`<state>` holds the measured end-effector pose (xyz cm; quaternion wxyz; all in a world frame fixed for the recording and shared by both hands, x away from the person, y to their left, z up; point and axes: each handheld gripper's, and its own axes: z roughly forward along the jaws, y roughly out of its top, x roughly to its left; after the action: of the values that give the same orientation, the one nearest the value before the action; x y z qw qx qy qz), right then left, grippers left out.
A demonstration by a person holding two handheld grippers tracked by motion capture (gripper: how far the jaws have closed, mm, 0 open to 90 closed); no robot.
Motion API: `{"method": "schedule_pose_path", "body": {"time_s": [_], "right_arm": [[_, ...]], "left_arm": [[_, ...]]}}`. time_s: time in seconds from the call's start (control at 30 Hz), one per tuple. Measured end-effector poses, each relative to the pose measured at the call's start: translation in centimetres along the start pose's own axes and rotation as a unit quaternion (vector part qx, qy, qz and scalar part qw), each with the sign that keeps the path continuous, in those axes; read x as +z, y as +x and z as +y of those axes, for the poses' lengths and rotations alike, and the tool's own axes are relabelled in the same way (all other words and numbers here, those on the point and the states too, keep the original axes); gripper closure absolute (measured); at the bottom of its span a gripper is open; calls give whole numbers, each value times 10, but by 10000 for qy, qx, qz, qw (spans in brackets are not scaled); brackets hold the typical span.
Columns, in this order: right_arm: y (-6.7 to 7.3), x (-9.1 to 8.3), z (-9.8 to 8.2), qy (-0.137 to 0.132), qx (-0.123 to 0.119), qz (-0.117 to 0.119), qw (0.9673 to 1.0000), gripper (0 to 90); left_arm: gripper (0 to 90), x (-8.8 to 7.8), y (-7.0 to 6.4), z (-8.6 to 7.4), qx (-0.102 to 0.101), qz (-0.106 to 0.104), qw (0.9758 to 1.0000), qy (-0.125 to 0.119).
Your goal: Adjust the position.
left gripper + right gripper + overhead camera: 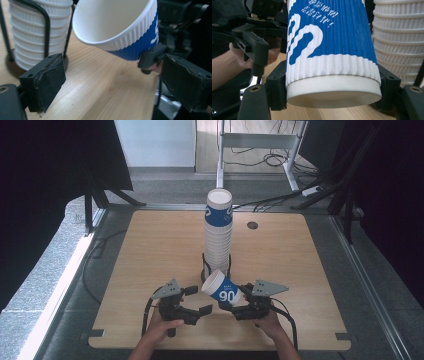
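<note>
The right gripper (235,301) clamps the cup (222,289) by its base, near the stack of cups (218,235). The cup's mouth tilts far-left toward the left gripper (196,301), whose jaws stand open and empty just left of it.

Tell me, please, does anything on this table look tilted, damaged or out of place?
Only one thing stands out: a blue and white paper cup lies tilted on its side in the air, its open mouth turned toward the left gripper. The right gripper clamps its base. The tall cup stack stands upright in its wire holder. Nothing looks spilled or damaged.
</note>
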<state>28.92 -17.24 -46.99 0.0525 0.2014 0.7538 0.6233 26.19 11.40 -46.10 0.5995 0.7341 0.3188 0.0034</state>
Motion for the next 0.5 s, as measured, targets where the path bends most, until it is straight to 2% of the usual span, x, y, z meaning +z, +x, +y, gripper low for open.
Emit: {"method": "schedule_pose_path", "body": {"time_s": [0.07,0.33,0.4,0.5], "right_arm": [[1,1,-1,-77,2,74,9999,288],[4,3,-3,-163,-19,93,9998,288],[5,4,-3,-224,4,174,9996,288],[6,6,-3,-300,43,268,9992,289]], "left_arm": [[62,0,0,1,-88,-116,9999,-68],[62,3,0,2,-194,-318,9992,-155],[62,5,0,2,-219,-383,9989,-177],[61,7,1,3,-312,-576,9974,-288]]}}
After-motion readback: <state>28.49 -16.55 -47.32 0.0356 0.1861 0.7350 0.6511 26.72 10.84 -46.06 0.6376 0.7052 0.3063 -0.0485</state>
